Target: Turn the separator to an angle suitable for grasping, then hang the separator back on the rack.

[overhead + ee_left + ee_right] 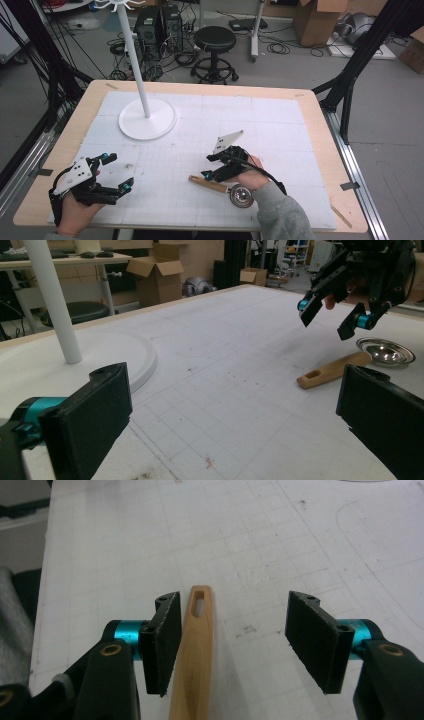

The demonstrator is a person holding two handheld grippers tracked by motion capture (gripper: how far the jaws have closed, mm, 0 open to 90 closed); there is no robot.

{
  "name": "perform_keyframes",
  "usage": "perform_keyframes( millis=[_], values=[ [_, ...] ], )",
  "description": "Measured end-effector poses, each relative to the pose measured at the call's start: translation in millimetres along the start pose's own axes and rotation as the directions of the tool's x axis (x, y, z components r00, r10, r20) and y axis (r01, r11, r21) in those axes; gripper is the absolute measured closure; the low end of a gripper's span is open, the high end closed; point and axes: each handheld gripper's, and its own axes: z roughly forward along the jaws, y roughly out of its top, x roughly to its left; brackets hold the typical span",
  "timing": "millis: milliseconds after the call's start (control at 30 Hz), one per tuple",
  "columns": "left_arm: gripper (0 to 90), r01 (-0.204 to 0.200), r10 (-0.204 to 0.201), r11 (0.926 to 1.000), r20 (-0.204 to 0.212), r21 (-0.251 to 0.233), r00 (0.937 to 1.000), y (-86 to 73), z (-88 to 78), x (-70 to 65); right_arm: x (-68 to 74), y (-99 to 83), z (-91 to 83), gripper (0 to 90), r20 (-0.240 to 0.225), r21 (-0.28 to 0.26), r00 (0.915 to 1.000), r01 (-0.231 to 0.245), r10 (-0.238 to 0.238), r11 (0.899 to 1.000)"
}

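Left gripper (pixel 114 172): nearest to me at the lower left of the high view, held in the person's left hand; I read its jaws as wide apart, nothing between them, low over the white mat (pixel 280 125).
Left gripper pads (pixel 95 415): in the left gripper view I see both black pads far apart, with bare gridded mat between them.
Right gripper (pixel 206 166): held in the person's right hand (pixel 252 175) near the front middle of the mat, above the ladle; jaws parted to a middling width, gripping nothing.
Right gripper pads (pixel 165 637): in the right gripper view I see the wooden handle between the pads, close beside one pad and clear of the other; contact with the near pad I cannot tell.
Ladle handle (pixel 195 655): wooden, slotted at its tip, lying flat on the mat.
Ladle bowl (pixel 241 196): shiny metal, resting on the mat near the front edge, just beside the right hand.
White stand (pixel 147 118): round base and upright pole at the far left of the mat, well apart from both grippers.
Table (pixel 320 130): wooden rim showing around the mat.
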Motion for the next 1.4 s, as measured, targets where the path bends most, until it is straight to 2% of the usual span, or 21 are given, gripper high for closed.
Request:
perform_keyframes(
  millis=[100, 133, 167, 200, 233, 267, 333, 400, 467, 600, 633, 700, 800, 1033, 1100, 1400],
  values=[
    [1.8, 0.008, -0.008, 1.0000, -0.005, 0.000, 1.0000, -0.5, -0.6, 1.0, 2.6, 0.7, -3.8, 28.5, 0.018, -0.014, 0.9996, 0.023, -0.023, 1.000],
    [1.8, 0.019, -0.019, 0.9998, -0.005, -0.005, 0.9998, -0.2, -1.0, 1.9, 3.4, 1.4, -4.9, 20.0, 0.027, -0.021, 0.9994, 0.020, -0.020, 1.000],
    [1.8, 0.027, -0.027, 0.9995, -0.009, -0.015, 0.9996, 0.4, -1.7, 2.7, 3.9, 2.1, -5.4, 11.6, 0.067, -0.020, 0.9976, 0.019, -0.018, 1.000],
    [1.8, 0.031, -0.031, 0.9992, -0.011, -0.025, 0.9995, 1.1, -2.4, 3.3, 3.6, 2.4, -5.9, 7.4, 0.098, -0.017, 0.9950, 0.023, -0.021, 1.000],
    [1.8, 0.034, -0.034, 0.9990, -0.013, -0.030, 0.9993, 1.4, -3.0, 4.0, 2.5, 2.0, -8.0, 0.3, 0.110, -0.016, 0.9939, 0.013, -0.011, 1.000],
    [1.8, 0.046, -0.046, 0.9984, -0.013, -0.034, 0.9988, 1.1, -2.8, 4.0, 2.5, 2.0, -8.0, 0.3, 0.110, -0.016, 0.9939, 0.013, -0.011, 1.000],
    [1.8, 0.041, -0.041, 0.9989, -0.020, -0.022, 0.9989, -0.1, -2.9, 4.9, 0.8, 0.6, -10.8, 0.3, 0.092, -0.016, 0.9958, 0.006, -0.005, 1.000],
    [1.8, 0.046, -0.046, 0.9988, -0.021, -0.018, 0.9987, -1.0, -2.9, 5.6, 0.3, 0.0, -12.8, 0.3, 0.098, -0.007, 0.9952, 0.006, -0.005, 1.000],
    [1.8, 0.044, -0.044, 0.9989, -0.021, -0.018, 0.9988, -1.0, -3.6, 6.0, 1.0, 0.0, -14.0, 0.3, 0.084, 0.008, 0.9965, 0.007, -0.007, 1.000],
    [1.8, 0.042, -0.042, 0.9990, -0.019, -0.018, 0.9989, -1.1, -3.5, 6.3, 6.8, -0.6, -14.4, 0.3, 0.070, 0.063, 0.9971, 0.024, -0.028, 0.998],
    [1.8, 0.043, -0.043, 0.9990, -0.020, -0.015, 0.9989, -1.5, -3.4, 6.3, 9.8, -1.5, -13.7, 0.3, 0.074, 0.095, 0.9967, 0.027, -0.034, 0.995],
    [1.8, 0.042, -0.043, 0.9990, -0.021, -0.016, 0.9989, -1.4, -3.3, 6.0, 12.4, -3.0, -11.9, 0.4, 0.063, 0.124, 0.9970, 0.037, -0.045, 0.992],
    [1.8, 0.043, -0.043, 0.9989, -0.020, -0.020, 0.9989, -0.7, -3.4, 5.7, 13.4, -3.8, -10.8, 0.4, 0.054, 0.141, 0.9974, 0.040, -0.048, 0.989],
    [1.8, 0.050, -0.050, 0.9986, -0.009, -0.016, 0.9987, -1.5, 0.7, 7.5, 12.5, -5.0, -10.8, 0.4, 0.046, 0.142, 0.9976, 0.045, -0.052, 0.989],
    [1.8, 0.047, -0.047, 0.9988, -0.005, -0.015, 0.9989, -1.2, 1.2, 7.3, 12.3, -6.8, -10.3, 0.4, 0.043, 0.148, 0.9982, 0.035, -0.042, 0.988],
    [1.8, 0.042, -0.042, 0.9990, -0.010, -0.014, 0.9991, -0.6, 0.4, 5.6, 14.4, -8.8, -8.2, 0.4, 0.040, 0.196, 0.9986, 0.026, -0.035, 0.980]
  ],
)
